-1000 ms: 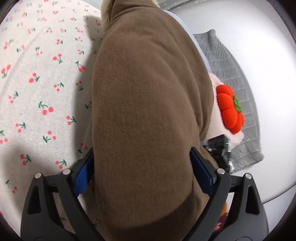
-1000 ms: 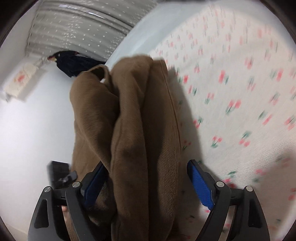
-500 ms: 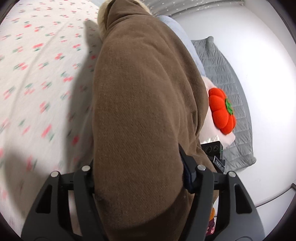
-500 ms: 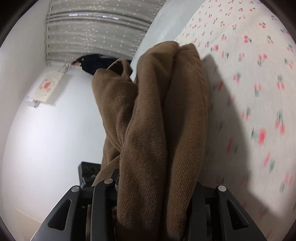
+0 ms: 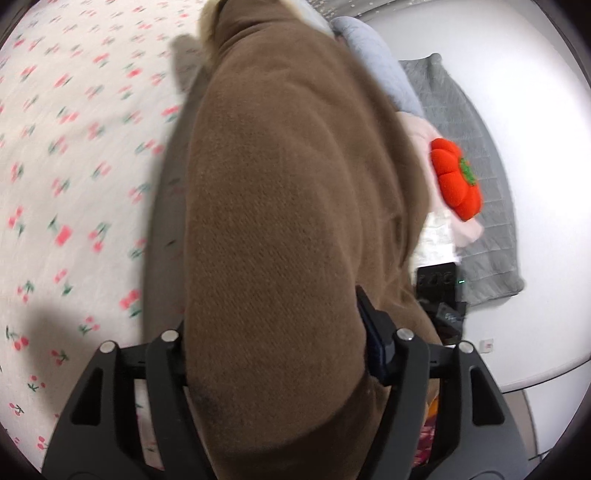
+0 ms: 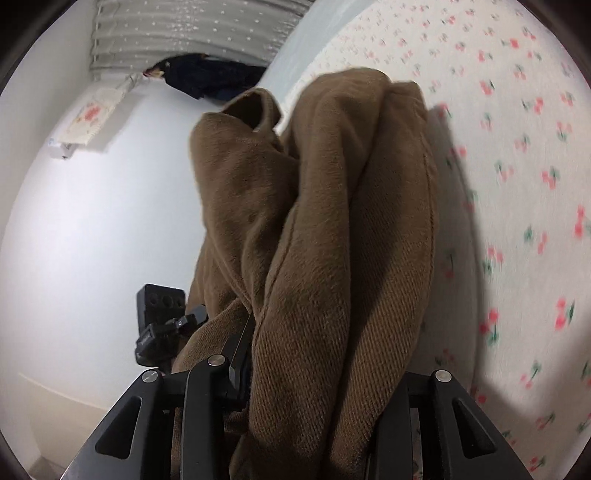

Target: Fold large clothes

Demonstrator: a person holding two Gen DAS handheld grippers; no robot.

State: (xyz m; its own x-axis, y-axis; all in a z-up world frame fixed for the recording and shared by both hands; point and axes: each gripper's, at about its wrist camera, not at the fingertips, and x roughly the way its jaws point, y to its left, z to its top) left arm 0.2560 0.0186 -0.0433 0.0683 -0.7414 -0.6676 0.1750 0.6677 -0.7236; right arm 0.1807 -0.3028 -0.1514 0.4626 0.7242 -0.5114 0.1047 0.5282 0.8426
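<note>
A thick brown garment is bunched into a long fold and fills the middle of the left wrist view. My left gripper clamps its near end, the pads pressing the cloth from both sides while the jaws ease slightly wider. In the right wrist view the same brown garment hangs in several folds. My right gripper pinches it low down, its jaws also opening a little with the cloth still squeezed between them. Fabric hides the right finger's pad. The garment is held over a cherry-print bed sheet.
The cherry-print sheet spreads beside the garment. A red pumpkin cushion lies on pink cloth beside a grey quilted blanket. A black device stands near the bed edge. A white wall, curtain and dark clothing lie beyond.
Both grippers went from wide open around the brown garment to clamped on it. Both then moved sideways over the bed with the cloth in them; the sheet is motion-blurred.
</note>
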